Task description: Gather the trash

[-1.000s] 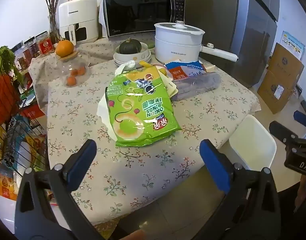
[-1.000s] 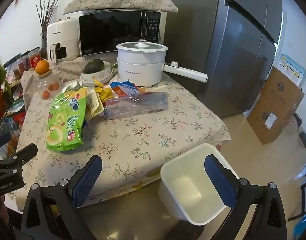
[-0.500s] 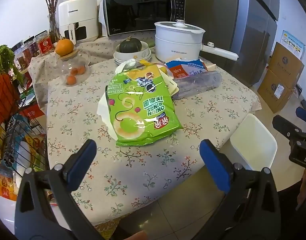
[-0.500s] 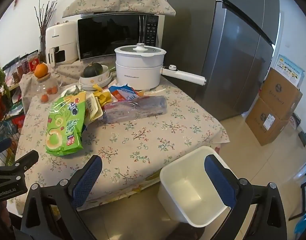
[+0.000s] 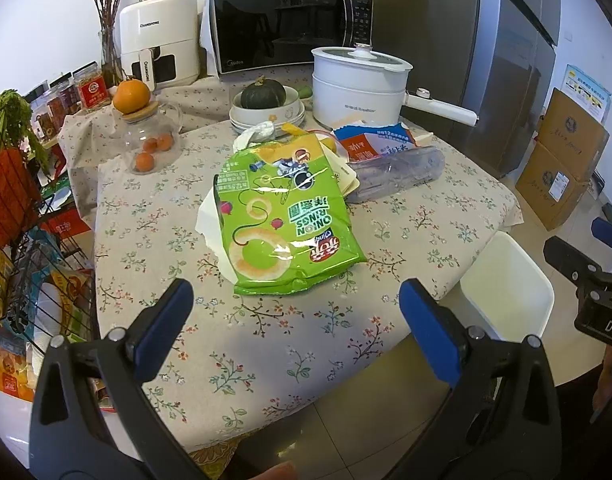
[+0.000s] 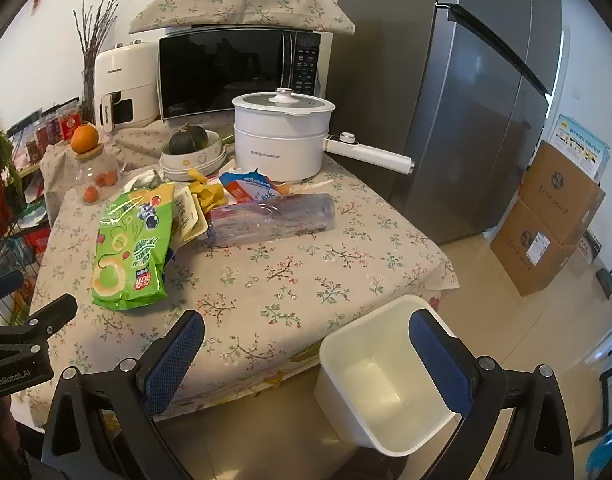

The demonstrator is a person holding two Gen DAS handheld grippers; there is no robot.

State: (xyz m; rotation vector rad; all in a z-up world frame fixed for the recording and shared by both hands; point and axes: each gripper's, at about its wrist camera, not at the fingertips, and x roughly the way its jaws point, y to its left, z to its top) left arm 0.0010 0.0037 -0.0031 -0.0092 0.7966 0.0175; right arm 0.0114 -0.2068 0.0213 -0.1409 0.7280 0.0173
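A green onion-rings snack bag [image 5: 284, 216] [image 6: 132, 248] lies flat on the floral tablecloth, over white paper. Beside it are a clear plastic bottle [image 5: 397, 174] [image 6: 270, 218] on its side, a torn blue-and-orange packet [image 5: 375, 140] [image 6: 248, 188], yellow wrappers [image 6: 208, 194] and a crumpled tissue [image 5: 258, 134]. An empty white bin [image 6: 385, 376] [image 5: 505, 292] stands on the floor at the table's near right corner. My left gripper [image 5: 294, 320] is open, short of the green bag. My right gripper [image 6: 306, 354] is open over the table edge and bin.
A white electric pot [image 6: 282, 136] with a long handle, a bowl stack holding a dark squash [image 6: 190, 148], a glass jar topped by an orange [image 5: 148, 136], a microwave and an air fryer stand behind. A wire rack [image 5: 22, 220] is at left, cardboard boxes [image 6: 553, 216] and a fridge at right.
Both grippers have drifted slightly; the right wrist view has pulled back and risen a little. Nothing on the table has moved, and both grippers stay open.
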